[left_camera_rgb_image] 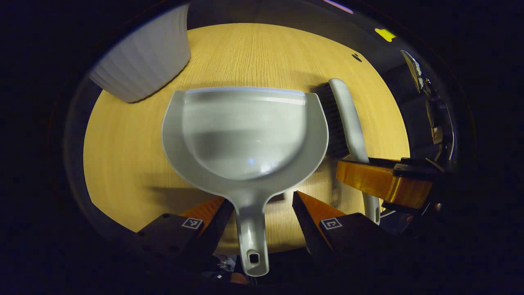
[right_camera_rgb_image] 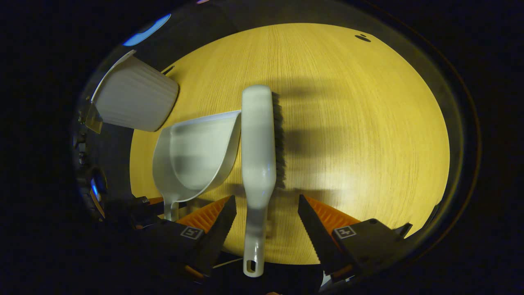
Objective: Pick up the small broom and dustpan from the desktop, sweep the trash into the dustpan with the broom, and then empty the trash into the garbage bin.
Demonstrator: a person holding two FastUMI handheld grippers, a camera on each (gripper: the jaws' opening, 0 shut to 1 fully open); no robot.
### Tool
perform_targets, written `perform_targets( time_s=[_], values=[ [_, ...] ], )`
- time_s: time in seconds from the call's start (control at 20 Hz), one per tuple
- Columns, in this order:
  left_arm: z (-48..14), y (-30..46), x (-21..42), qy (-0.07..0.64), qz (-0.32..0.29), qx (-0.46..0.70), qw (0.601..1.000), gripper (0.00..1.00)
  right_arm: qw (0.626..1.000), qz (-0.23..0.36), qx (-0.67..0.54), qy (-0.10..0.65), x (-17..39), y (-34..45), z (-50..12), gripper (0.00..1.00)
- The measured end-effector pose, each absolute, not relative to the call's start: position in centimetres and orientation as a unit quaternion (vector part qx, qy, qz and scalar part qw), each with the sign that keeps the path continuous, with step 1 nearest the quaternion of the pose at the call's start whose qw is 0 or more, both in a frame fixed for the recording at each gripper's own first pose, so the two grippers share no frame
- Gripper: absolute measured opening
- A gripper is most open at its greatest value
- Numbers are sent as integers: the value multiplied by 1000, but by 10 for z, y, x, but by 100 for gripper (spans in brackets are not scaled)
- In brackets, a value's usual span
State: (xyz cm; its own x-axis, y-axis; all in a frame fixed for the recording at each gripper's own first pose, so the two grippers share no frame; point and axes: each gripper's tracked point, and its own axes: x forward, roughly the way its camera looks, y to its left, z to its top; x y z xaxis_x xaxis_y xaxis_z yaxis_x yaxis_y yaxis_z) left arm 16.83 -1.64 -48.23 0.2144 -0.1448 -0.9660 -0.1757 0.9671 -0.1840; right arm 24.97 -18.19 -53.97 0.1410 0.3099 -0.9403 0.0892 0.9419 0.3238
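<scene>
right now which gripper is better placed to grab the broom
Right. In the right gripper view its open hand-held gripper straddles the broom handle. The left hand-held gripper is open around the dustpan handle, with the broom off to its side.

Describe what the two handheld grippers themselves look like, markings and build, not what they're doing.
Each gripper, left and right, has two wedge-shaped fingers tapering to a point on blocky housings. Each housing carries a small square black-and-white tag marker on top. The right gripper's fingers have ridged, saw-toothed inner faces. No cables or sleeves are visible.
</scene>
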Motion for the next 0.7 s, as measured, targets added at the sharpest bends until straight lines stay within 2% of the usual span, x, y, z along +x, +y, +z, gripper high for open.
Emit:
perform_targets(
  time_s=[0.25,0.4,0.55,0.7],
  values=[
    [-435,-14,170,582,-19,-111,806,87,803,46,173,568,260,-203,-476,99],
    [-389,-10,175,534,-36,-95,839,87,860,25,175,479,284,-216,-413,99],
    [-324,-13,183,437,-70,-72,894,87,927,-6,142,347,316,-232,-334,99],
    [-245,-9,192,305,-69,-45,949,86,968,-27,127,214,338,-233,-258,98]
  ],
)
